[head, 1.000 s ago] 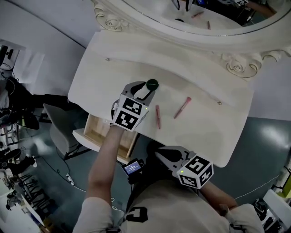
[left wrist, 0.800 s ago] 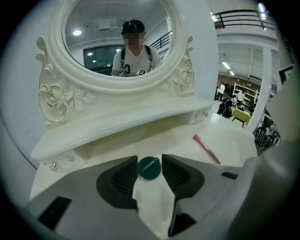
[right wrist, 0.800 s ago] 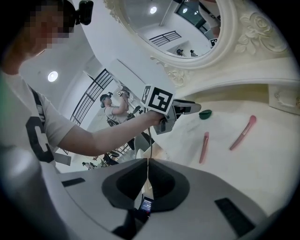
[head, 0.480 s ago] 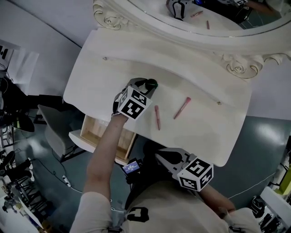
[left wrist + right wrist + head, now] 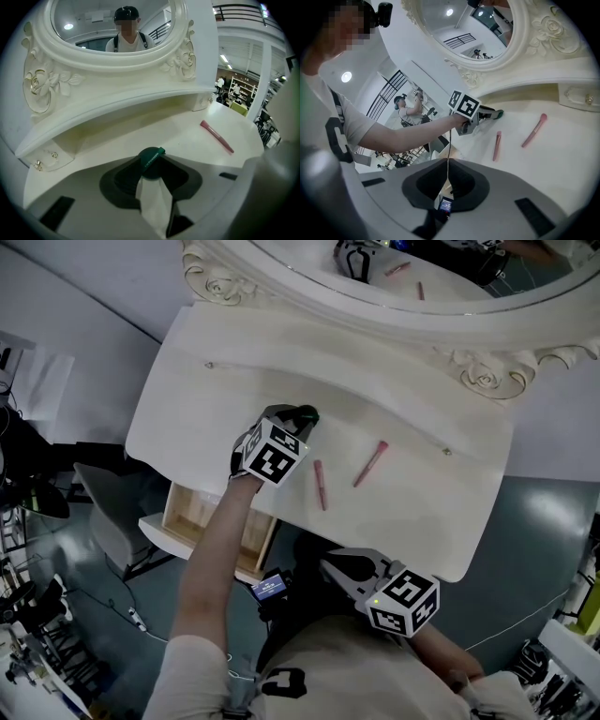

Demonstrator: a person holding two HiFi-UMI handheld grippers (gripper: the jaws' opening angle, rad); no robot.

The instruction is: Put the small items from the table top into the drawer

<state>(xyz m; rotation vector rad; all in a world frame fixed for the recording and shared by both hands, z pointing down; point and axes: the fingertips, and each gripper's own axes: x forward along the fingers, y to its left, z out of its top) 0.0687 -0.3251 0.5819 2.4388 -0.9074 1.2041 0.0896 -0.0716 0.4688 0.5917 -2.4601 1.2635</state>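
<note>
A small dark green round item (image 5: 310, 413) lies on the white dressing table (image 5: 412, 517) below the mirror shelf. My left gripper (image 5: 302, 418) points down at it. Its jaws have just been closing, and in the left gripper view they sit against both sides of the green item (image 5: 151, 161). Two pink sticks (image 5: 320, 485) (image 5: 369, 464) lie on the table top to its right. My right gripper (image 5: 332, 564) hangs open and empty off the table's front edge. The right gripper view shows the left gripper (image 5: 493, 114) on the green item (image 5: 500, 113).
An open wooden drawer (image 5: 202, 521) juts out below the table's left front, under my left forearm. The ornate mirror frame (image 5: 422, 320) and its raised shelf bound the back. A small lit screen (image 5: 271, 586) sits below the table edge near my body.
My left gripper has come down onto the green item and its jaws have narrowed around it. The right gripper and both pink sticks have stayed put.
</note>
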